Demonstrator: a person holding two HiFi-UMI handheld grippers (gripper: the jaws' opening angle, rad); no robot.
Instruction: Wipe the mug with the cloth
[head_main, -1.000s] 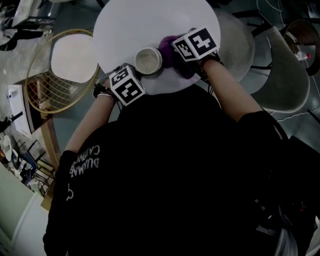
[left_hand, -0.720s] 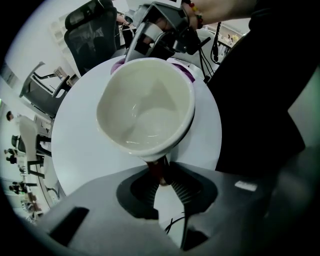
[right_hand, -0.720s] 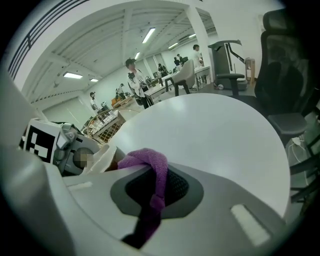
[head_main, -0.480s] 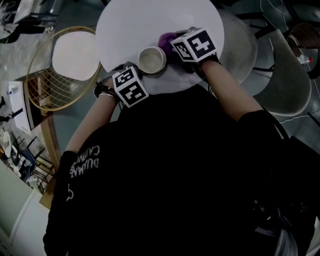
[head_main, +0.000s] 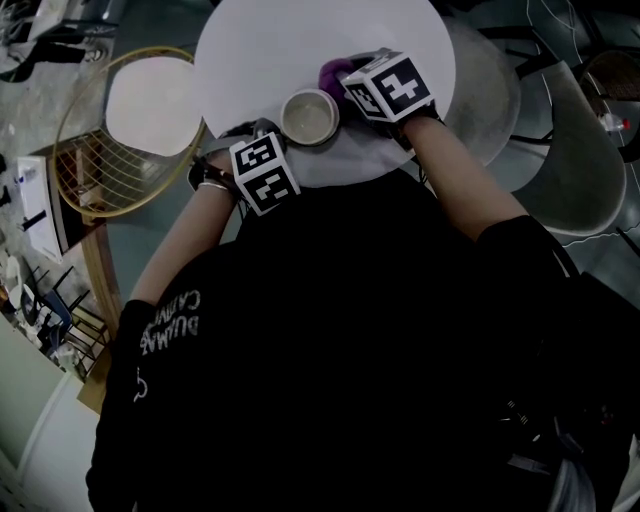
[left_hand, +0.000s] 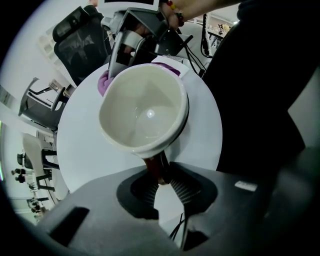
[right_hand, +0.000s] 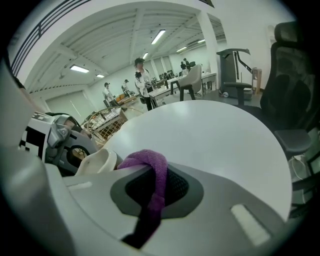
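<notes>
The left gripper (left_hand: 160, 179) points down, its jaws partly closed on the brown handle (left_hand: 153, 167) of the cream mug (left_hand: 142, 107). The mug is upright over the round white tabletop (head_main: 260, 50). The right gripper (right_hand: 152, 200) has its jaws clamped tight on the purple cloth (right_hand: 150, 162), which is bunched against the mug's side opposite the handle.

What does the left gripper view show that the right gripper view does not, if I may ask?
Only the left gripper view shows inside the mug, empty and cream, and its brown handle clamped in the left gripper. Only the right gripper view shows the purple cloth pinched in the right gripper and people standing far off. Both show mug, cloth and the white table.
</notes>
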